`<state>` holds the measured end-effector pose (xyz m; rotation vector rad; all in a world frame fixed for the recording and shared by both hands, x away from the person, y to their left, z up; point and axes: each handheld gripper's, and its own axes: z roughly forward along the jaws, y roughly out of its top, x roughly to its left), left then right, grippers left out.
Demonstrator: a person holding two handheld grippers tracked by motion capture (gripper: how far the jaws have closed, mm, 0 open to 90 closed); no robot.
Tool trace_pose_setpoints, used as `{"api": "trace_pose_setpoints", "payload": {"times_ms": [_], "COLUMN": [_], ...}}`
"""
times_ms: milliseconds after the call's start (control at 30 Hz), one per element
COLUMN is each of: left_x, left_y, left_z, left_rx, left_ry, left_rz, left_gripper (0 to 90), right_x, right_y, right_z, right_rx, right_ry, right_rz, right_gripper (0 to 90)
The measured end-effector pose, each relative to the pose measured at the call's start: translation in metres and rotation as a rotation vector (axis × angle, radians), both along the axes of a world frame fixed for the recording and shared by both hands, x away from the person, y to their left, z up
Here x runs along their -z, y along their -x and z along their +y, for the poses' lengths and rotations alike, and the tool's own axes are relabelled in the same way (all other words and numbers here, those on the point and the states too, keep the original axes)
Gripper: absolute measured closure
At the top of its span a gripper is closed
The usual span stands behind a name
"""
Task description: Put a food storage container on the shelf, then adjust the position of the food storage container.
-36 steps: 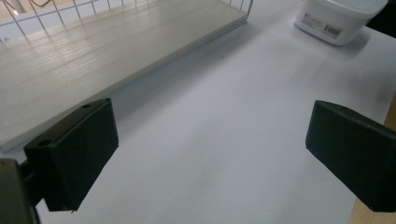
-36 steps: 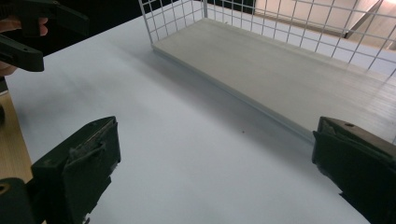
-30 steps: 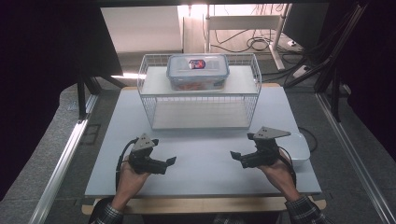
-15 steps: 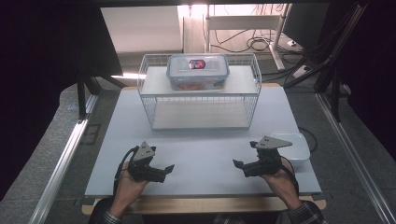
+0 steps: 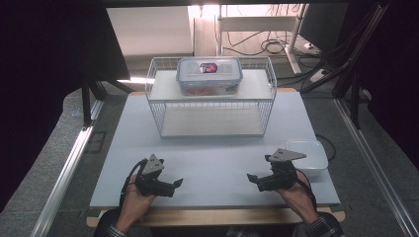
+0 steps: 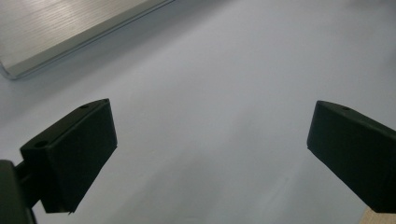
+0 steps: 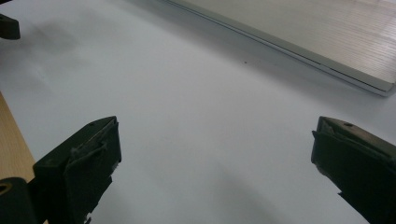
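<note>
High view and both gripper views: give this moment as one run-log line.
left gripper: open, empty, near table edge | right gripper: open, empty | lidded container: atop wire rack | white tray: beside right gripper

1. A rack (image 5: 212, 106) stands at the table's (image 5: 217, 158) back edge, centred.
2. A box (image 5: 209, 75) sits on the rack's top shelf.
3. A tray (image 5: 309, 154) lies near the right edge, toward the front.

Lab: black curtains (image 5: 49, 59), floor cables (image 5: 276, 47), aluminium frame rails (image 5: 64, 173) around table (image 5: 212, 163).
</note>
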<state>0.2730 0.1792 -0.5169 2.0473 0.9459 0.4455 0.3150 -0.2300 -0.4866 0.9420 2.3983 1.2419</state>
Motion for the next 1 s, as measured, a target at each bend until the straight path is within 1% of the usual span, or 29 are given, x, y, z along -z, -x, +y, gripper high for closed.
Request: {"api": "trace_pose_setpoints", "payload": {"times_ms": [33, 100, 133, 200, 267, 333, 367, 400, 467, 500, 533, 600, 633, 700, 733, 767, 800, 867, 933, 1000], "left_x": [0.000, 0.001, 0.002, 0.002, 0.003, 0.003, 0.003, 0.003, 0.003, 0.003, 0.004, 0.004, 0.004, 0.004, 0.004, 0.004, 0.004, 0.004, 0.004, 0.004], "left_y": [0.000, -0.001, -0.001, -0.002, -0.002, -0.002, -0.002, -0.002, -0.002, -0.002, -0.002, -0.002, -0.002, -0.002, -0.002, -0.002, -0.002, -0.002, -0.002, -0.002], "left_z": [0.000, 0.000, 0.001, 0.001, 0.001, 0.000, 0.000, 0.000, 0.000, 0.000, 0.000, 0.000, 0.000, -0.001, -0.001, -0.001, -0.002, -0.002, -0.002, -0.002], "left_rx": [0.000, 0.001, 0.002, 0.003, 0.004, 0.006, 0.006, 0.008, 0.009, 0.009, 0.009, 0.011, 0.012, 0.013, 0.014, 0.016, 0.016, 0.017, 0.017, 0.016], "left_ry": [0.000, 0.001, 0.008, 0.011, 0.010, 0.010, 0.009, 0.006, 0.001, -0.001, 0.000, 0.001, 0.000, -0.002, -0.005, -0.008, -0.009, -0.011, -0.010, -0.009], "left_rz": [0.001, 0.003, 0.011, 0.014, 0.015, 0.014, 0.015, 0.015, 0.016, 0.017, 0.017, 0.017, 0.017, 0.020, 0.021, 0.021, 0.021, 0.020, 0.022, 0.021], "left_gripper": [1.4, 1.3, 1.3, 1.3, 1.4, 1.3, 1.3, 1.4, 1.4, 1.3, 1.3, 1.4, 1.4, 1.4, 1.5, 1.5, 1.5, 1.6, 1.6, 1.7], "right_x": [-0.001, -0.003, -0.006, -0.008, -0.011, -0.015, -0.017, -0.020, -0.024, -0.026, -0.028, -0.032, -0.033, -0.036, -0.037, -0.037, -0.038, -0.039, -0.039, -0.037], "right_y": [0.000, 0.000, 0.001, 0.000, -0.001, -0.002, -0.003, -0.005, -0.008, -0.009, -0.011, -0.015, -0.016, -0.019, -0.020, -0.021, -0.022, -0.023, -0.024, -0.026], "right_z": [0.000, 0.000, 0.001, 0.001, -0.002, -0.007, -0.011, -0.016, -0.028, -0.035, -0.042, -0.057, -0.065, -0.080, -0.089, -0.094, -0.102, -0.116, -0.128, -0.139], "right_rx": [0.006, 0.008, 0.023, 0.050, 0.055, 0.085, 0.101, 0.120, 0.170, 0.194, 0.213, 0.250, 0.265, 0.319, 0.353, 0.374, 0.401, 0.445, 0.497, 0.540], "right_ry": [0.003, 0.002, 0.007, 0.030, 0.043, 0.057, 0.057, 0.058, 0.061, 0.058, 0.047, 0.023, 0.025, 0.041, 0.053, 0.056, 0.057, 0.062, 0.075, 0.071], "right_rz": [0.010, 0.010, -0.002, -0.007, -0.008, -0.018, -0.028, -0.035, -0.047, -0.049, -0.042, -0.039, -0.045, -0.072, -0.082, -0.093, -0.102, -0.114, -0.103, -0.094], "right_gripper": [0.8, 0.3, 0.0, 0.0, 0.5, 6.9, 12.0, 19.2, 30.4, 37.6, 42.4, 55.3, 60.6, 73.3, 77.4, 82.0, 85.8, 89.0, 89.3, 89.4]}}
